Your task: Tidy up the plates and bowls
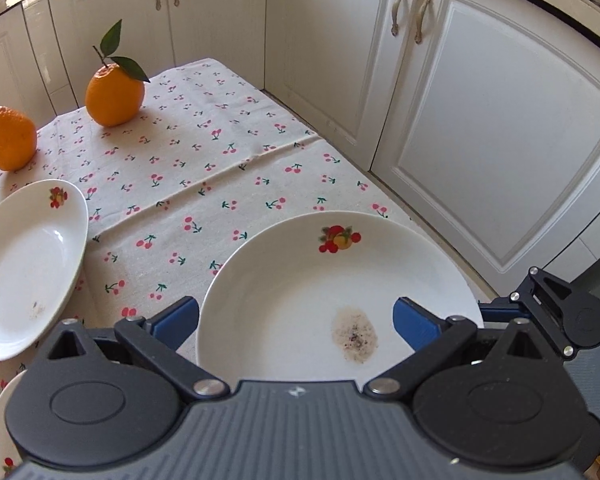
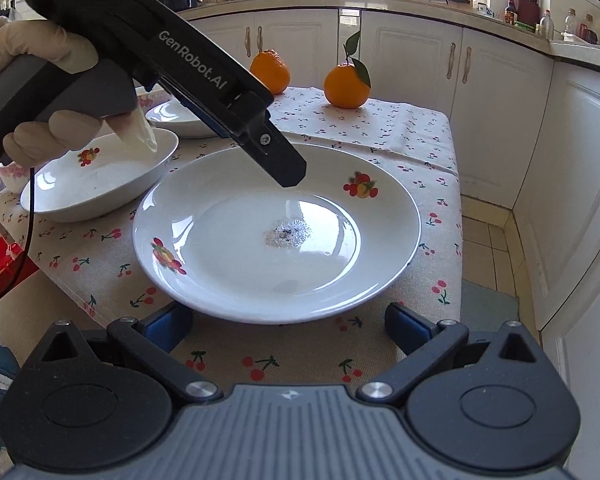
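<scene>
I hover my left gripper (image 1: 296, 320), spread wide, above the soiled white fruit-print ceramic plate (image 2: 276, 232) on the cherry-print tablecloth (image 2: 384, 128); my right gripper (image 2: 288, 326), likewise unclenched, probably lines up with its near rim.

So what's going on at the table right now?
A person holds a pair of tongs in each hand over a cherry-print tablecloth. The left tongs are open above the large plate, which has a dirty spot at its centre. The right tongs are open at its near edge. Nothing is gripped yet. Smaller bowls sit alongside, two oranges behind.
</scene>
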Tool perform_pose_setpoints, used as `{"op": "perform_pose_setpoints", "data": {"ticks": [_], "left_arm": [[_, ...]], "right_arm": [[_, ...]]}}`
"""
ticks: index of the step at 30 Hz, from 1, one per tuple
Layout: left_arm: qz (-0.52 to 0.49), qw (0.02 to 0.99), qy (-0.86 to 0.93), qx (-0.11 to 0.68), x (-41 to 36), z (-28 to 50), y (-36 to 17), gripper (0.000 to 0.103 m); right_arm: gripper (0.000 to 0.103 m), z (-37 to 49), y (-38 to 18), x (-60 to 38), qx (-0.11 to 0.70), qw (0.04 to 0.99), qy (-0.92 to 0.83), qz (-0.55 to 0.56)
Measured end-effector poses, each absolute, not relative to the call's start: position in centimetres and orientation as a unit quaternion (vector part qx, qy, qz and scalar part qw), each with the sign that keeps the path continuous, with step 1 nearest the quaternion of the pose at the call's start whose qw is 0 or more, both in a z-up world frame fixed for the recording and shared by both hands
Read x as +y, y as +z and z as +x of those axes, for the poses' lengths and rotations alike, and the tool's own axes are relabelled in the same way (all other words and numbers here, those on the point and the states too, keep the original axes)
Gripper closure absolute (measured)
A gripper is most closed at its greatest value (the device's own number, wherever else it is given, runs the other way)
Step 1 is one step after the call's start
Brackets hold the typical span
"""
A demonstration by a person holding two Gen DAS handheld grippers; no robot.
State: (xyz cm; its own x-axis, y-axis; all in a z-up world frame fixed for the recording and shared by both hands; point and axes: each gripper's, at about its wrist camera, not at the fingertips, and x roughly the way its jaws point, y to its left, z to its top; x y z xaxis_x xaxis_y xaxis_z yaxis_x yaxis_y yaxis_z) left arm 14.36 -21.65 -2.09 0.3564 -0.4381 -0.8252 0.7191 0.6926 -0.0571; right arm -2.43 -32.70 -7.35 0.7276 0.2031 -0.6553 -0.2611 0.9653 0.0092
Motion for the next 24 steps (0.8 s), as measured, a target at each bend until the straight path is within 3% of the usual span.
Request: {"op": "perform_pose_setpoints", "data": {"ticks": [24], "left_arm": [[0.176,0.733,-0.411,0.512,-23.5,18.3,-4.6,0.003]], "right_arm": [[0.0,-0.7,-7.1,-32.5,0.362,0.914,0.168,-0.07]]}}
